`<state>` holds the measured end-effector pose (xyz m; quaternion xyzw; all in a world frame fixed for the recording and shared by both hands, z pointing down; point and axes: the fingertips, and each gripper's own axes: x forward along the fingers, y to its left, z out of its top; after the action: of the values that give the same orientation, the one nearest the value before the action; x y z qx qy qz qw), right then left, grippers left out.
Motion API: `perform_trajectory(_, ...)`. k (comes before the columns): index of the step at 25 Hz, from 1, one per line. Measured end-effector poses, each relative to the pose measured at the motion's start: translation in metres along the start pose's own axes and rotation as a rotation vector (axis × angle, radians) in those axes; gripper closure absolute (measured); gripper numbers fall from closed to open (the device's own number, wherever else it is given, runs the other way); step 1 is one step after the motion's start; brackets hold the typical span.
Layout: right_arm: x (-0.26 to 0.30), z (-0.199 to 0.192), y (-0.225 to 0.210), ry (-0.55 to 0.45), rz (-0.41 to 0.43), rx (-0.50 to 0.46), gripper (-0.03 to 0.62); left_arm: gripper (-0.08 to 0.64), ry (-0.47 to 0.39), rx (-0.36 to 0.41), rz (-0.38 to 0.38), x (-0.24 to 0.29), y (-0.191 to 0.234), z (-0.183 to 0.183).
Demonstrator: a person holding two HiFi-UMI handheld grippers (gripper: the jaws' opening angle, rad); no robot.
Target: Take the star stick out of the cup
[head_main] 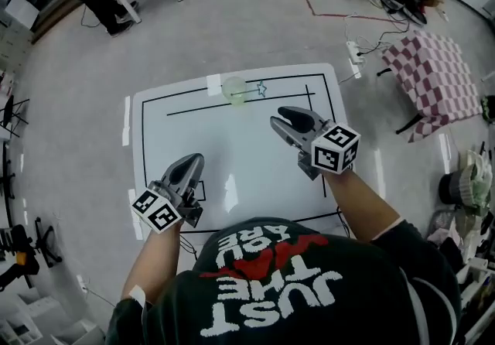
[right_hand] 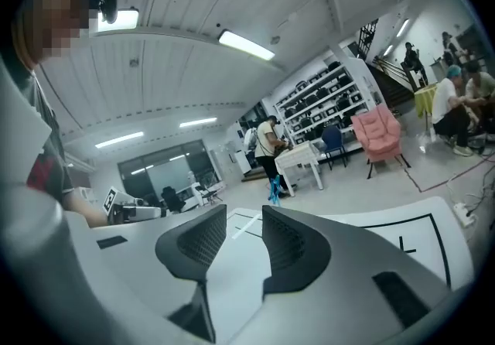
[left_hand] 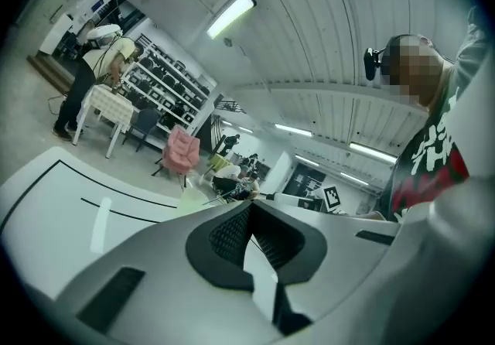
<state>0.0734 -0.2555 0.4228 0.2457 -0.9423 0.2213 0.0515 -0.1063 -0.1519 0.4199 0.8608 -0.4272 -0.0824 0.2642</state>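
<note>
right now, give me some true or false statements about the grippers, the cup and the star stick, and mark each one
1. The cup is near the far edge of the table. True.
2. The star of the star stick shows just right of the cup in the head view. True.
3. The left gripper grips the star stick. False: its jaws are together on nothing, over the near part of the table.
4. The right gripper is shut. False: its jaws stand apart with nothing between them, short of the cup.
</note>
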Motion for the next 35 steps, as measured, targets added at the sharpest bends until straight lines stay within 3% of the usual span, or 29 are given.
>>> perform_trajectory(7,0.053,-0.019,-0.027,0.044,-0.096,-0.045,0.428,0.555,0.016,-0.028,-0.021,0.034,0.045,-0.009)
perform_trajectory(12,0.085,-0.021,-0.047,0.067,-0.123,-0.141,0.428,0.557,0.029,-0.032,-0.038,0.054,0.071,-0.011)
perform_trajectory(22,0.111,-0.031,-0.051,0.070,-0.061,-0.413,0.454,0.556,0.050,-0.079,-0.078,0.088,0.094,-0.038)
perform_trajectory(35,0.131,-0.027,-0.052,0.013,-0.006,-0.453,0.488,0.556,0.064,-0.112,-0.098,0.108,0.115,-0.057)
